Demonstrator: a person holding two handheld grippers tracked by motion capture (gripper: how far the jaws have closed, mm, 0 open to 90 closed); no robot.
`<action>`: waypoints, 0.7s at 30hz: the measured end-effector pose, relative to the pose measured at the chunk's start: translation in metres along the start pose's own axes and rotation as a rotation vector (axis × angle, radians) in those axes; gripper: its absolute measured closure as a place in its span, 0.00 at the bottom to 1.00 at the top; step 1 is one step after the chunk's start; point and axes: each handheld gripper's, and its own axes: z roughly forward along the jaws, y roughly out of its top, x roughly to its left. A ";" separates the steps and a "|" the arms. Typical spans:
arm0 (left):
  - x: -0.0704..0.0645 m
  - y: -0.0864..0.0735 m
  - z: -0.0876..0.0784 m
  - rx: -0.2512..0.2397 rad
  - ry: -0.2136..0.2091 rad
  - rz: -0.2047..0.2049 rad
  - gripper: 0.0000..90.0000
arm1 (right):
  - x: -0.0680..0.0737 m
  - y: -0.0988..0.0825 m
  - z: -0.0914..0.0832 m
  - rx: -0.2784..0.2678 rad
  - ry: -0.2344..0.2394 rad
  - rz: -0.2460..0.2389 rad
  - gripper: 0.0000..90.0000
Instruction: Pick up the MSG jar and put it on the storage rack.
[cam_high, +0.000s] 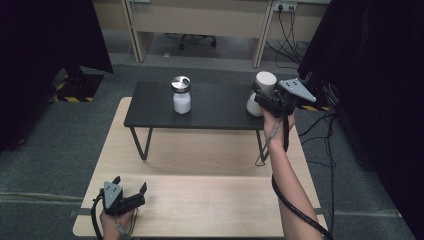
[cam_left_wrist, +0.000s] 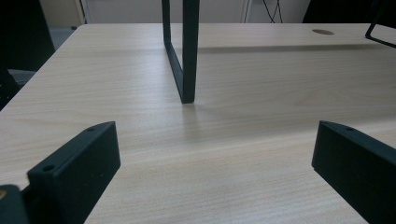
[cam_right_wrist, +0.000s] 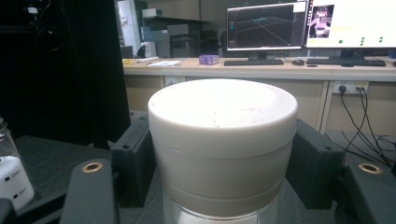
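Note:
A white bottle with a wide white cap (cam_high: 264, 82) stands at the right end of the black raised shelf (cam_high: 215, 107). My right gripper (cam_high: 263, 102) is shut on it just under the cap; in the right gripper view the cap (cam_right_wrist: 223, 140) sits between both jaws, which press on its sides. A glass jar with a silver lid (cam_high: 181, 94) holds white contents and stands mid-shelf; its edge (cam_right_wrist: 11, 172) shows at the left of the right gripper view. My left gripper (cam_high: 131, 189) rests open on the wooden table (cam_high: 200, 200) near the front left, nothing between its jaws (cam_left_wrist: 215, 158).
The black shelf stands on thin metal legs (cam_left_wrist: 183, 51) on the wooden table. Black curtains hang at both sides. Cables (cam_high: 320, 150) trail on the floor to the right. A desk with monitors (cam_right_wrist: 266, 25) stands beyond the shelf.

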 end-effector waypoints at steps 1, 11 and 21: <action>0.000 0.000 0.000 0.000 0.000 0.000 0.00 | 0.000 0.000 0.000 0.002 0.000 0.000 0.38; 0.000 0.000 0.000 0.001 0.000 0.005 0.01 | -0.001 0.003 0.002 0.014 0.007 -0.017 0.38; -0.001 0.000 0.000 0.001 0.003 0.004 0.00 | -0.002 -0.002 0.002 -0.003 0.012 -0.025 0.37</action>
